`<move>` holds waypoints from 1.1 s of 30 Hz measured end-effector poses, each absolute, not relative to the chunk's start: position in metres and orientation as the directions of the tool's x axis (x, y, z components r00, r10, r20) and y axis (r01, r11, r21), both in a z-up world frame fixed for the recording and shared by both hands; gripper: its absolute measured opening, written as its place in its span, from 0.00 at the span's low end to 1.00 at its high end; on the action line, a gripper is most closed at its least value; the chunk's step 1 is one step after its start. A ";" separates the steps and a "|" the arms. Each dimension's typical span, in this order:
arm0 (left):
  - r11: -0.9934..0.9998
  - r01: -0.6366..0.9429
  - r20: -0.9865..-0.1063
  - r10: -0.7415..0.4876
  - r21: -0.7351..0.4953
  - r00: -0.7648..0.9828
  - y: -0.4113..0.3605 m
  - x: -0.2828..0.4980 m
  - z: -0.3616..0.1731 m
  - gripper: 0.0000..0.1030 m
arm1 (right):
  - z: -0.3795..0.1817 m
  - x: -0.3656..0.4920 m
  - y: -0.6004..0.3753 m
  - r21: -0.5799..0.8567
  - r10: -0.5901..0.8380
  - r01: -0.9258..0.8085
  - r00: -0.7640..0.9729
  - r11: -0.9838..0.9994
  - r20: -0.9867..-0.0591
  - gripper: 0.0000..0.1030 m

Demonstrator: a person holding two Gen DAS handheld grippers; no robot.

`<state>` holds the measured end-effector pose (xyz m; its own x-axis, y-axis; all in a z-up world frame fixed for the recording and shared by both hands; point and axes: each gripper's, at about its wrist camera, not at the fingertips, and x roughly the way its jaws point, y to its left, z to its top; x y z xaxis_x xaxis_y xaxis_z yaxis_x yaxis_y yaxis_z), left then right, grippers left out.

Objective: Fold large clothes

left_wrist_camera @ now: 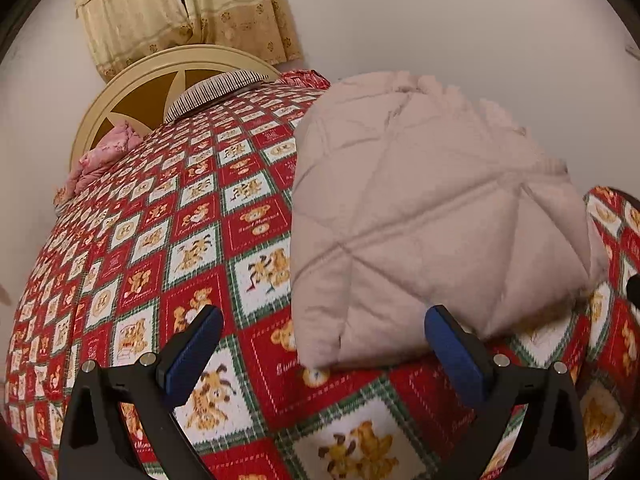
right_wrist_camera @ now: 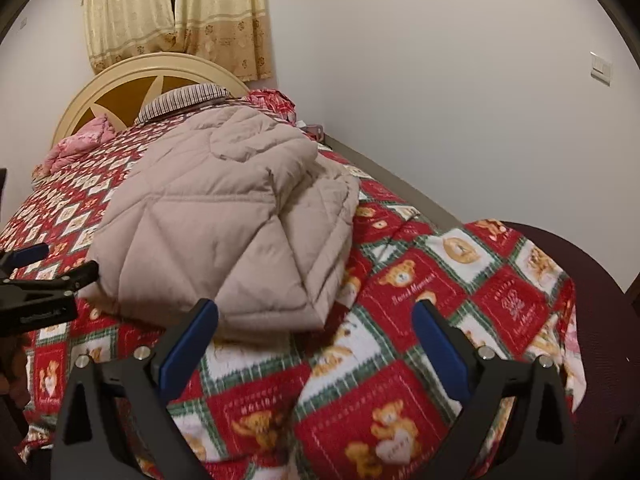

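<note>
A beige quilted jacket (left_wrist_camera: 420,200) lies folded in a bulky heap on the bed. My left gripper (left_wrist_camera: 324,324) stands open just in front of its near corner, whose tip reaches between the blue pads (left_wrist_camera: 200,340) without touching them. In the right wrist view the same jacket (right_wrist_camera: 224,216) fills the middle of the bed. My right gripper (right_wrist_camera: 316,316) is open wide at its near right edge, and the pads (right_wrist_camera: 436,344) press on nothing. The left gripper (right_wrist_camera: 68,260) shows at the left edge beside the jacket's left corner.
A red teddy-bear bedspread (right_wrist_camera: 400,392) covers the bed. At the far end are a cream headboard (right_wrist_camera: 132,76), a striped pillow (right_wrist_camera: 184,98) and a pink cloth (right_wrist_camera: 80,140). The wall runs close along the right. The bed's near right corner (right_wrist_camera: 560,320) drops to the dark floor (right_wrist_camera: 600,280).
</note>
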<state>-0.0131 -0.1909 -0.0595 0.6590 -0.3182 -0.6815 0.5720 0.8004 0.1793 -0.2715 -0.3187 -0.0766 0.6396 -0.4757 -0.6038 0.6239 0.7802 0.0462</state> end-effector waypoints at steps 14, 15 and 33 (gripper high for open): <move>0.808 0.535 -0.611 -0.298 0.249 0.734 -0.165 -0.058 -0.026 0.98 | -0.051 -0.273 -0.293 0.115 -0.426 0.571 0.717 0.813 -0.552 1.00; 0.808 0.533 -0.600 -0.303 0.249 0.740 -0.164 -0.061 -0.022 0.98 | -0.048 -0.275 -0.292 0.114 -0.431 0.573 0.719 0.812 -0.545 1.00; 0.847 0.514 -0.463 -0.406 0.133 0.788 -0.135 -0.093 0.044 0.98 | 0.026 -0.318 -0.271 0.121 -0.548 0.594 0.789 0.795 -0.278 1.00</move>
